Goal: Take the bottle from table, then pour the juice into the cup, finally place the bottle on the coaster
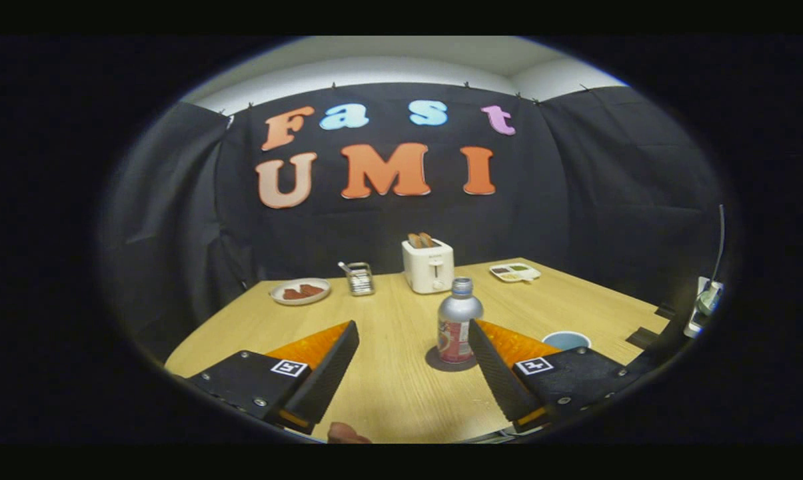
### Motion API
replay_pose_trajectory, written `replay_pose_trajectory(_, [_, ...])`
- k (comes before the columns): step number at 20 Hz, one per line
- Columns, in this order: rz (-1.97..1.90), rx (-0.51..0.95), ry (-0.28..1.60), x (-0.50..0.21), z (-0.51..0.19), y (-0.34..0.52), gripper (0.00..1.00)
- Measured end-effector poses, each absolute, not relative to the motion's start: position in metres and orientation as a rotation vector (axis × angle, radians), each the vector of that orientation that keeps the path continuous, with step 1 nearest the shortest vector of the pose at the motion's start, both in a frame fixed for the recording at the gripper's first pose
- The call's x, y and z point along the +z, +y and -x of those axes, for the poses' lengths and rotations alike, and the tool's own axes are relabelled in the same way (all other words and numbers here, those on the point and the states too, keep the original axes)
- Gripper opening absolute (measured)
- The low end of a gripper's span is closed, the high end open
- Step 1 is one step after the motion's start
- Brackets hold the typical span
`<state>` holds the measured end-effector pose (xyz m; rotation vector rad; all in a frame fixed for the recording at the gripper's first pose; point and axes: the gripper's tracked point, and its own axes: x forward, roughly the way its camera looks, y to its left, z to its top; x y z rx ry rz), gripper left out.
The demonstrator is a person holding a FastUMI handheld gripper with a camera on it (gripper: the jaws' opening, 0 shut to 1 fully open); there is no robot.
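Note:
A silver bottle (458, 321) with a red label and a screw cap stands upright on a dark round coaster (436, 362) on the wooden table (388, 393). My gripper (412, 328) is open, with a wide gap between its fingers. The bottle stands just ahead of the right fingertip (476, 331), close beside it; I cannot tell if they touch. The left finger is well apart from the bottle. A light blue cup (566, 340) stands to the right of the bottle, its lower part hidden behind the right finger.
At the back of the table stand a white toaster (428, 265) holding toast, a small metal rack (360, 278), a plate (300, 291) with red food, and a white tray (514, 272). A person's fingertip (346, 435) shows below the fingers.

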<state>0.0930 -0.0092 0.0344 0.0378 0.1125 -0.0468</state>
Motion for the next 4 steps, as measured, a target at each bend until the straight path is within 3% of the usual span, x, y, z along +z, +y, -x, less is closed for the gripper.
replay_pose_trajectory(4, [0.002, 0.032, 0.098, 0.041, -0.044, 0.01, 0.97])
